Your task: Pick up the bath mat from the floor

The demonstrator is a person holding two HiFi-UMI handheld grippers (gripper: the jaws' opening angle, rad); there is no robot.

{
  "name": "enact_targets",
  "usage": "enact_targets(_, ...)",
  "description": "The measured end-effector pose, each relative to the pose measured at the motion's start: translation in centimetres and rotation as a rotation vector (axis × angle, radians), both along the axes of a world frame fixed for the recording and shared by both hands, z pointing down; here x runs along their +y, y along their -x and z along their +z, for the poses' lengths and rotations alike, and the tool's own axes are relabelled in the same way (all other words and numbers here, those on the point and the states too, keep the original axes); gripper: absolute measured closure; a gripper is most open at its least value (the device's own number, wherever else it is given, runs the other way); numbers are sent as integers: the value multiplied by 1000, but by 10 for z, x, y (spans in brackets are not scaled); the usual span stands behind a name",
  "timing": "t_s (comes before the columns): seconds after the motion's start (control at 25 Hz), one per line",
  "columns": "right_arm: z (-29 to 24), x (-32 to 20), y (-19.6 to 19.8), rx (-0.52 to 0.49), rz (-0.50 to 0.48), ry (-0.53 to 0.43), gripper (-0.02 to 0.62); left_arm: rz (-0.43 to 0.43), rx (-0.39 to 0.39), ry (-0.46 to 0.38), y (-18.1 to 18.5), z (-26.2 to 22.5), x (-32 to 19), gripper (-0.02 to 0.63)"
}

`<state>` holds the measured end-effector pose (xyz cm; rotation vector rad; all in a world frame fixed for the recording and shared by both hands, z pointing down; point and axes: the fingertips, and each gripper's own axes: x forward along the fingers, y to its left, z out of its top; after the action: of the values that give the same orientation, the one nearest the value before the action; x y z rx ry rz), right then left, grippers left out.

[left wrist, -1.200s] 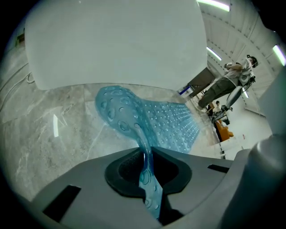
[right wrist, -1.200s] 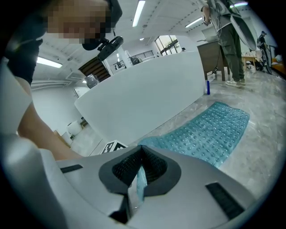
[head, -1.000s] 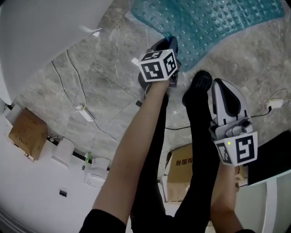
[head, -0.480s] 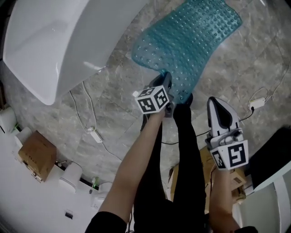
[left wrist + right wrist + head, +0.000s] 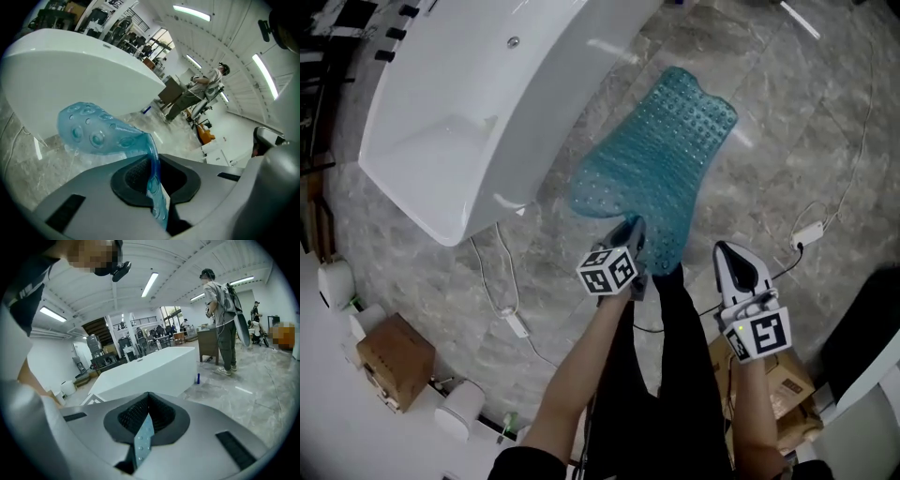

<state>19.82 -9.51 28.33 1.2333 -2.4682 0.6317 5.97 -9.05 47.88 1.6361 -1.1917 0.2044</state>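
The teal studded bath mat [image 5: 661,159] hangs from my left gripper [image 5: 628,232], which is shut on its near edge. In the left gripper view the mat [image 5: 93,131] runs out from between the jaws of the left gripper [image 5: 153,169] and droops forward. Its far end lies toward the floor beside the bathtub; I cannot tell whether it touches. My right gripper [image 5: 729,261] hovers to the right of the mat, apart from it. In the right gripper view the right gripper [image 5: 146,420] has its jaws together, with only a thin pale strip in the seam.
A white bathtub [image 5: 478,103] stands at the upper left on the marble floor. Cables with power strips [image 5: 516,323] [image 5: 807,234] trail across the floor. Cardboard boxes [image 5: 394,361] [image 5: 783,384] sit near my legs [image 5: 675,375]. A person [image 5: 225,324] stands beyond the tub.
Both grippers have risen well above the floor. The mat has come up with the left gripper and now hangs lengthwise below it. More of the bathtub and floor has come into view.
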Motion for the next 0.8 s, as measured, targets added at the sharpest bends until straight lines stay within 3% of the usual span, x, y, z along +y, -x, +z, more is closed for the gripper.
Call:
enact_targets(0.4, -86, 15, -43, -3, -37, -49, 583, -51, 45, -104, -27, -148, 33, 568)
enact_targets(0.64, -124, 5, -53, -15, -21, -96, 583, -18, -8, -248, -21, -233, 35, 569)
enact_targets(0.8, -155, 13, -44, -60, -10, -121, 583, 47, -71, -359, -8, -290, 50, 569)
